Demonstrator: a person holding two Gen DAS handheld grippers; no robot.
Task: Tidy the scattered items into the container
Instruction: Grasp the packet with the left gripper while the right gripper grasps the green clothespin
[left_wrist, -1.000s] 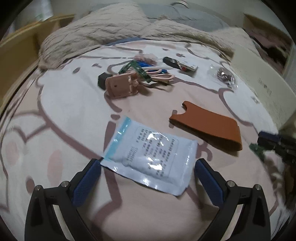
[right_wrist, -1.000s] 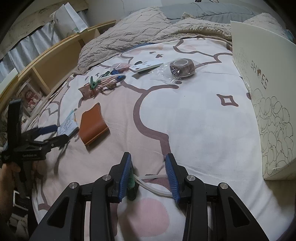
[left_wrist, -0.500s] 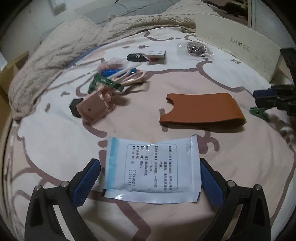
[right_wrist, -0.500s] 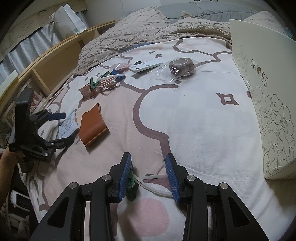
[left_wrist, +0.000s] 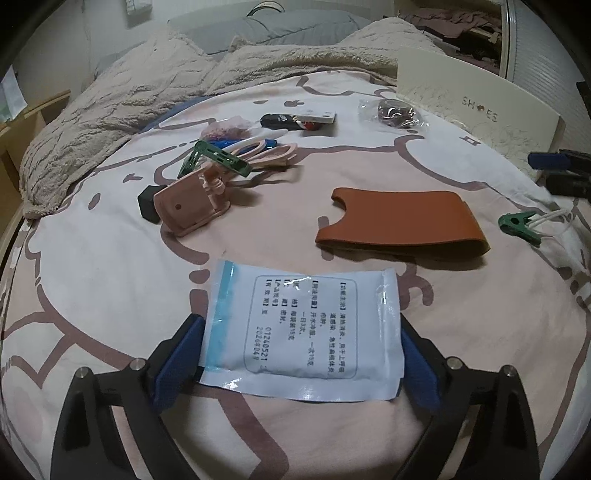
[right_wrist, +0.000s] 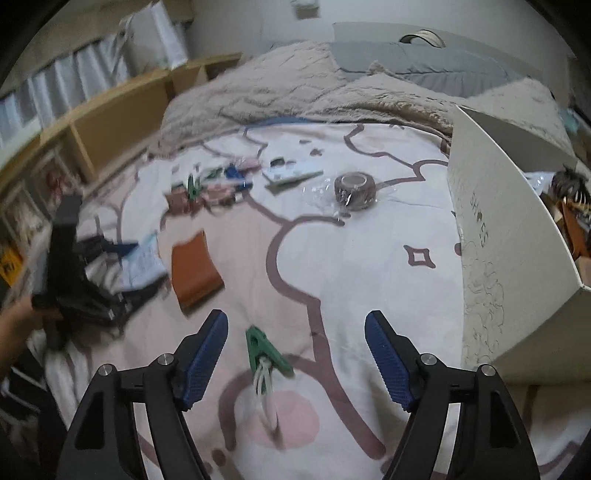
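Now right gripper (right_wrist: 295, 347) jaws just spread, released; green clip (right_wrist: 266, 350) lies between.

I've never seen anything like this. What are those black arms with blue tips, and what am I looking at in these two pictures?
A person holds tongs in each hand, each with a camera looking along its fingers. One picture is from the left tongs, which have just been closing around a white sachet on the bed, not gripping yet. The other is from the right tongs, just opened, a green clip lying loose between them. Also there: a brown sleeve, a tape roll and the shoe box for tidying.
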